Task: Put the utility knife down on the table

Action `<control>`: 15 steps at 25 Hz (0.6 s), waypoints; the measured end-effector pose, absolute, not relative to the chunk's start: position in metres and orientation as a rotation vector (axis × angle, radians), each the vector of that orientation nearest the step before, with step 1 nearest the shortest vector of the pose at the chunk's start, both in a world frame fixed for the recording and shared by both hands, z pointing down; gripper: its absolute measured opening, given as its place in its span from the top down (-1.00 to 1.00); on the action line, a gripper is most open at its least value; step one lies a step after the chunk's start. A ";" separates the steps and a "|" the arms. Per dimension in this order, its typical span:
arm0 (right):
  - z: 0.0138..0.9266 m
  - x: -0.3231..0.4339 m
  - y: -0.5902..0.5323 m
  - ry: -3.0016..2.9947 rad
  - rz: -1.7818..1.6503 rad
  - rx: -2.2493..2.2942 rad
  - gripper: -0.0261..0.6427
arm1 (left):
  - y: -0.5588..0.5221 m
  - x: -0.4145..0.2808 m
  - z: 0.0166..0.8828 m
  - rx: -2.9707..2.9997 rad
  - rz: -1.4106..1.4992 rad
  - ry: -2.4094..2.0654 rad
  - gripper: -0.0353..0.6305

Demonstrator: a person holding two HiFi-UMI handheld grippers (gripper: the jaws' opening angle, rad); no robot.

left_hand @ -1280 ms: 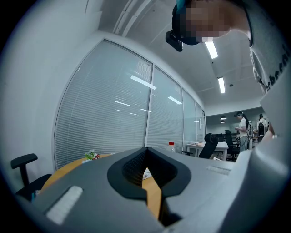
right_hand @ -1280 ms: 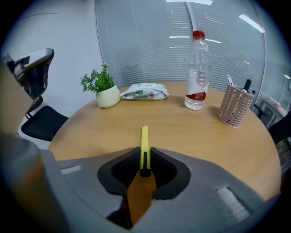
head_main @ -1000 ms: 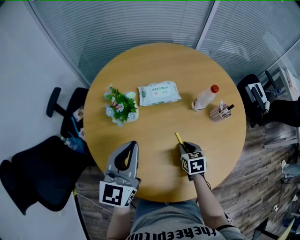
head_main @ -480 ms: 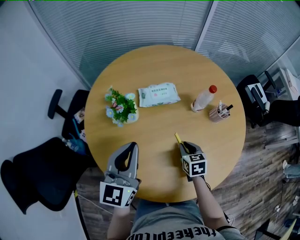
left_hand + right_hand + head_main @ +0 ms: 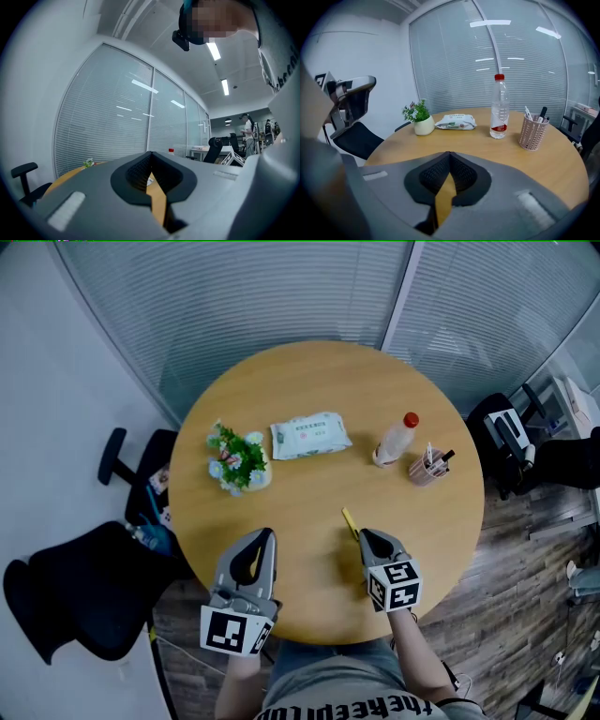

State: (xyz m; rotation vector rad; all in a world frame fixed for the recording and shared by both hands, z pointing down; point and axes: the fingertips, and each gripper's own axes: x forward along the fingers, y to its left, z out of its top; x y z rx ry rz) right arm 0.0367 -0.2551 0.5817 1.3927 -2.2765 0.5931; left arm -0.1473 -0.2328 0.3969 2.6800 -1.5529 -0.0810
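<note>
A yellow utility knife [image 5: 349, 521] sticks out up and to the left from the tip of my right gripper [image 5: 367, 534], low over the round wooden table [image 5: 309, 381]. In the right gripper view the jaws are closed, with a narrow yellow strip [image 5: 443, 197] showing between them, so that gripper looks shut on the knife. My left gripper [image 5: 263, 535] hovers at the table's near edge, left of the right one. Its jaws are shut with nothing in them, and only table colour shows in the slit [image 5: 157, 197].
On the far half of the table stand a small potted plant [image 5: 239, 457], a pack of wet wipes [image 5: 310, 435], a red-capped bottle [image 5: 395, 440] and a pink pen holder [image 5: 427, 466]. Office chairs [image 5: 70, 596] stand at the left and right of the table.
The head view has shifted a little, so the table sits slightly lower in frame. The right gripper has eased back toward the person, with the knife still at its tip. The left gripper has not moved.
</note>
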 end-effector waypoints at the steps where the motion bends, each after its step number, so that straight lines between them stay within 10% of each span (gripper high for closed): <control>1: 0.576 0.038 -0.253 -2.292 0.579 1.400 0.92 | -0.231 -0.146 0.396 2.682 -0.081 -1.552 0.86; 15: 0.511 0.059 -0.224 -2.441 0.451 1.463 0.92 | -0.203 -0.116 0.379 2.729 -0.101 -1.533 0.86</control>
